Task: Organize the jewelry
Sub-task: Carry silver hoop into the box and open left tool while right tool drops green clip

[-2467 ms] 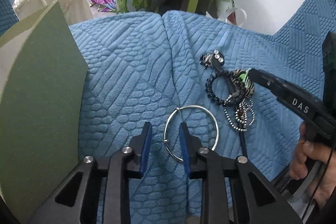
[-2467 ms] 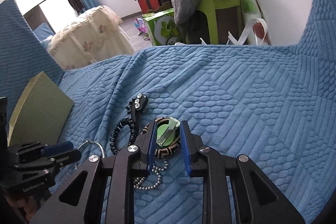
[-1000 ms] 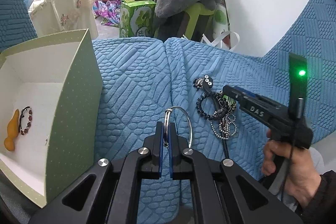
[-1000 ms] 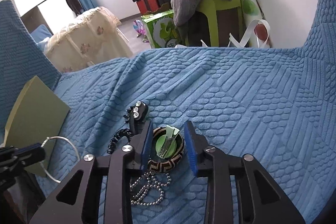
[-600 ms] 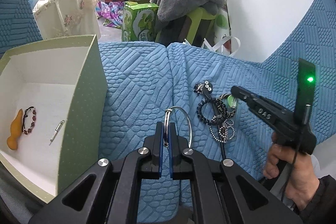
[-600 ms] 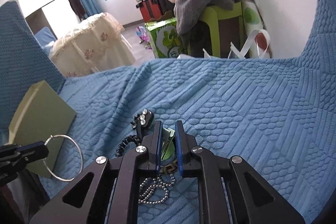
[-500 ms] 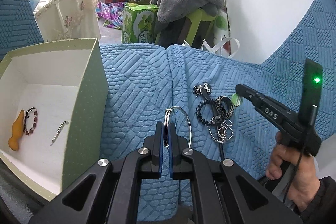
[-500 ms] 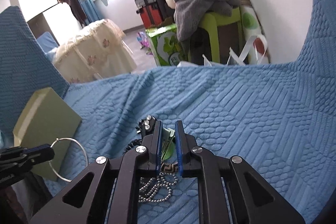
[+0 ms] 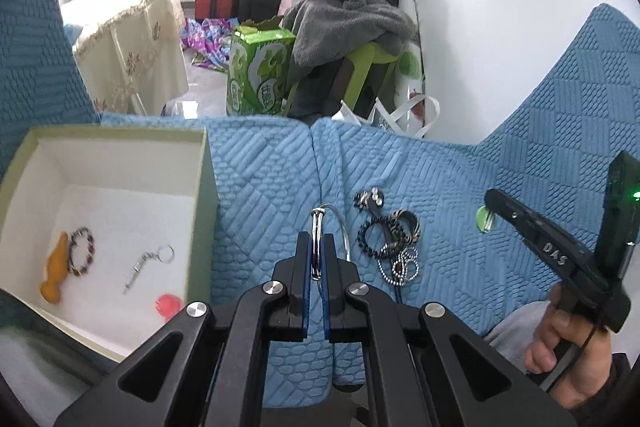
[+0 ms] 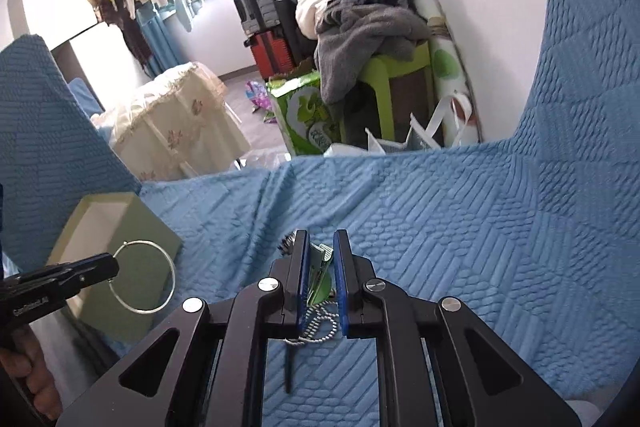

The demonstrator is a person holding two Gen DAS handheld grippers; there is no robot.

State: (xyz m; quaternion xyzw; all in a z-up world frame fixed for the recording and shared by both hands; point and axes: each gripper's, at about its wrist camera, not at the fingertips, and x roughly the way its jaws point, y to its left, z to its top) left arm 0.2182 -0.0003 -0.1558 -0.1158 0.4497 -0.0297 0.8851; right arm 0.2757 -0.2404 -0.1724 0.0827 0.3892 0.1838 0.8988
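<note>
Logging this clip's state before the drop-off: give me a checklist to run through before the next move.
1. Left gripper shut on silver hoop: ok.
2. Right gripper shut on green clip: ok, though how firm the grip is cannot be told.
3. Box open, with its mouth unobstructed: ok.
4. Bare floor left inside the box for the hoop: ok.
5. Clip free of the bead chain: ok, apart in the left wrist view.
6. Hoop over the box: not ok, it is to the right of the box wall.
</note>
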